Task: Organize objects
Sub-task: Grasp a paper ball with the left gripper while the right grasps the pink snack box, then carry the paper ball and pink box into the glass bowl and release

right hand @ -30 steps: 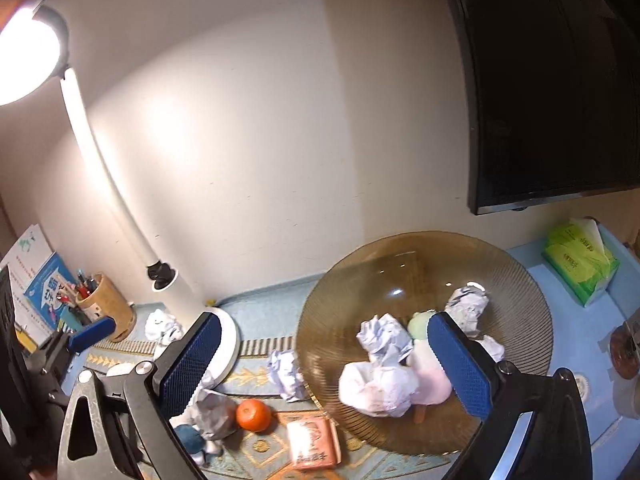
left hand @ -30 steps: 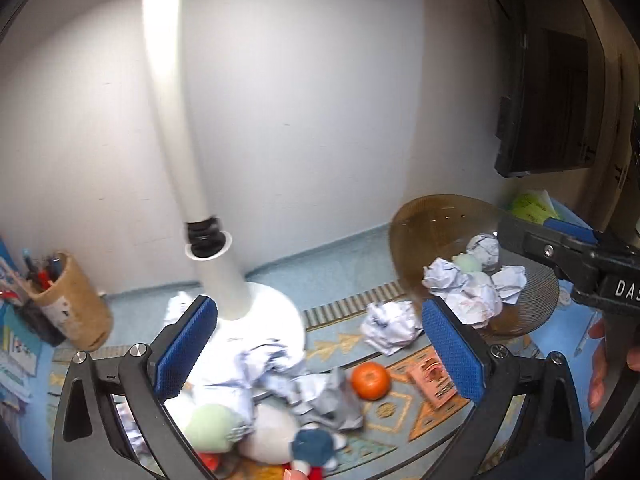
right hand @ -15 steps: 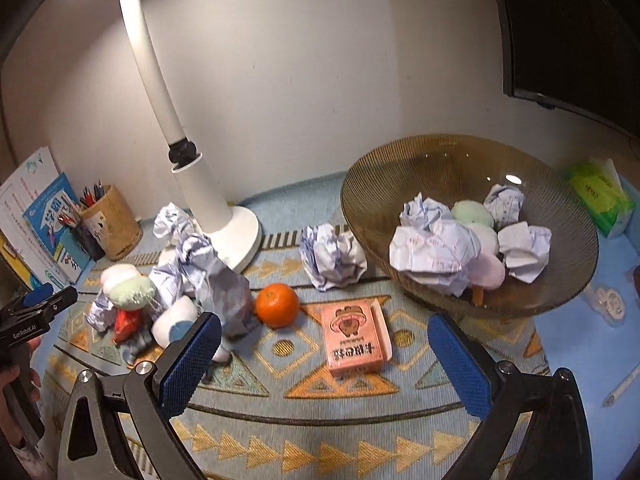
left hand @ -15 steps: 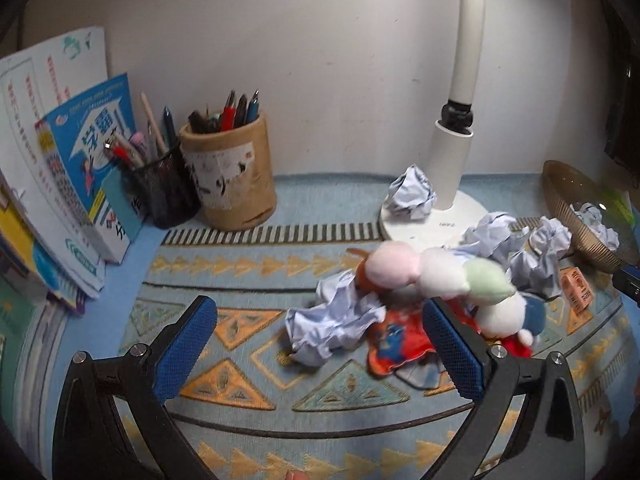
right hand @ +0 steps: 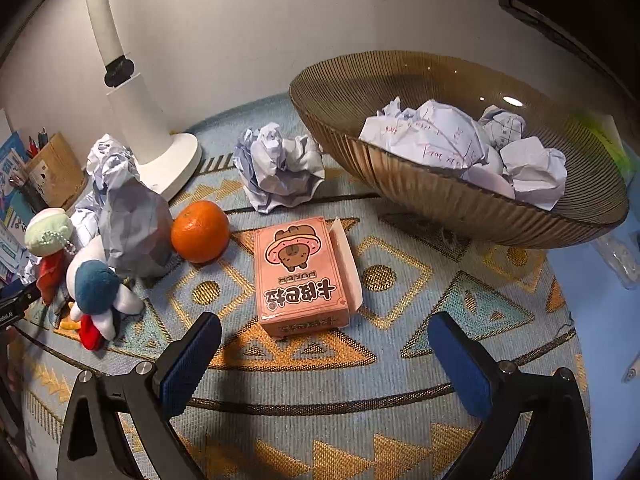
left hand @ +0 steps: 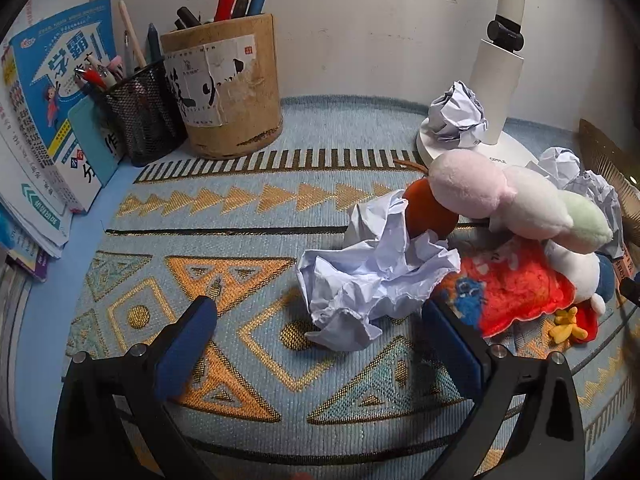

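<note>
The left tool (left hand: 318, 322) hangs low over the patterned mat (left hand: 224, 264) with its blue pads spread wide and nothing between them; a crumpled paper ball (left hand: 374, 276) lies just ahead, slightly toward its right pad, leaning against the plush toys (left hand: 516, 208) and a red cloth piece (left hand: 520, 288) beyond it. The right tool (right hand: 324, 346) is likewise spread and empty, with the pink card box (right hand: 300, 272) directly in front of it, a tangerine (right hand: 200, 231) ahead to its left, a second paper ball (right hand: 280, 166) farther on, and the ribbed bowl (right hand: 440, 196) ahead to its right, already holding several paper wads. Judging by those wads, the step in hand is probably gathering loose paper into the bowl, the left tool taking the nearest ball. To do it well, shift that tool a little to its right so the ball sits centred between the pads, go forward until they straddle the thick middle rather than the loose flap nearest the tool, and close gently, since crumpled paper gives. Keep the right pad clear of the red cloth so it is not dragged along, then lift before carrying.
</note>
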Demonstrator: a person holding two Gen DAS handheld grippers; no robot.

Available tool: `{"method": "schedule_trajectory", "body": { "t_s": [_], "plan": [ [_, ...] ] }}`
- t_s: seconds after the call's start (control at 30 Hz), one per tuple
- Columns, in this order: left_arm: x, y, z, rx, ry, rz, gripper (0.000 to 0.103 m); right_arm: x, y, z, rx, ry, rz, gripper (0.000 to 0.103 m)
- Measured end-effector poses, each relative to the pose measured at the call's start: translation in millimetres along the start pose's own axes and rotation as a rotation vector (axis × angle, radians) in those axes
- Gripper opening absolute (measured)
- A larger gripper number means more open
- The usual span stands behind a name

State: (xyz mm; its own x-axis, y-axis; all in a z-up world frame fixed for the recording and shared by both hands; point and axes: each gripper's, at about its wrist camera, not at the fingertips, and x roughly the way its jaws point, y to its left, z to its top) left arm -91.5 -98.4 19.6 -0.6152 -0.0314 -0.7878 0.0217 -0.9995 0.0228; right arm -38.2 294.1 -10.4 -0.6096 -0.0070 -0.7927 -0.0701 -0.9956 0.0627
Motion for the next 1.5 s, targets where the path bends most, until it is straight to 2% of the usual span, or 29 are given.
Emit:
{"method": "schedule_trajectory", "body": {
  "t_s": [0.1, 0.2, 0.57, 0.63, 0.67, 0.7, 0.73, 0.77, 0.97, 1.13, 1.33, 1.43, 1.5],
  "plan": [
    [8.5, -1.5, 7.0, -0.007, 0.022, 0.002, 0.102, 3.4, 3.1, 6.0, -0.016, -0.004, 0.007, 0.103],
    [15.9, 1.1, 11.4, -0.024, 0.031, -0.005, 0.102, 11.8, 10.0, 11.3, -0.052, 0.019, -0.042, 0.103],
    [24.9, 3.1, 17.6, -0.04, 0.032, 0.009, 0.103, 18.3, 14.1, 19.0, -0.082, 0.02, -0.008, 0.103],
    [24.9, 3.3, 17.6, -0.04, 0.032, 0.008, 0.103, 17.1, 14.4, 19.0, -0.084, 0.013, -0.005, 0.099],
    [24.7, 2.9, 17.6, -0.04, 0.031, 0.008, 0.103, 15.4, 15.6, 19.0, -0.089, 0.003, 0.0, 0.088],
    [24.9, 3.6, 18.0, -0.041, 0.028, 0.006, 0.099, 12.5, 16.7, 18.6, -0.095, -0.012, 0.003, 0.07],
    [21.6, 3.8, 17.8, -0.04, 0.011, 0.003, 0.087, 9.5, 17.3, 18.2, -0.099, -0.027, 0.015, 0.058],
    [13.6, 3.5, 16.5, -0.038, -0.023, -0.007, 0.044, 7.2, 17.7, 18.2, -0.1, -0.038, 0.02, 0.041],
    [-9.1, 1.4, 13.5, -0.024, -0.127, -0.021, 0.043, 5.3, 11.0, 20.1, -0.073, -0.047, 0.145, 0.04],
    [-16.5, 1.6, 13.7, -0.027, -0.153, -0.007, 0.043, -5.1, 15.6, 17.0, -0.099, -0.086, 0.178, 0.04],
    [-29.1, 3.2, 11.5, -0.036, -0.248, 0.023, 0.043, -14.7, 24.2, 13.8, -0.158, -0.146, 0.183, 0.04],
    [-37.6, 0.0, 9.1, -0.036, -0.29, 0.045, 0.043, -21.6, 22.0, 11.9, -0.143, -0.179, 0.221, 0.04],
    [-42.6, -4.2, 9.1, -0.056, -0.307, 0.011, 0.043, -25.0, 18.2, 12.6, -0.109, -0.191, 0.262, 0.04]
  ]
}}
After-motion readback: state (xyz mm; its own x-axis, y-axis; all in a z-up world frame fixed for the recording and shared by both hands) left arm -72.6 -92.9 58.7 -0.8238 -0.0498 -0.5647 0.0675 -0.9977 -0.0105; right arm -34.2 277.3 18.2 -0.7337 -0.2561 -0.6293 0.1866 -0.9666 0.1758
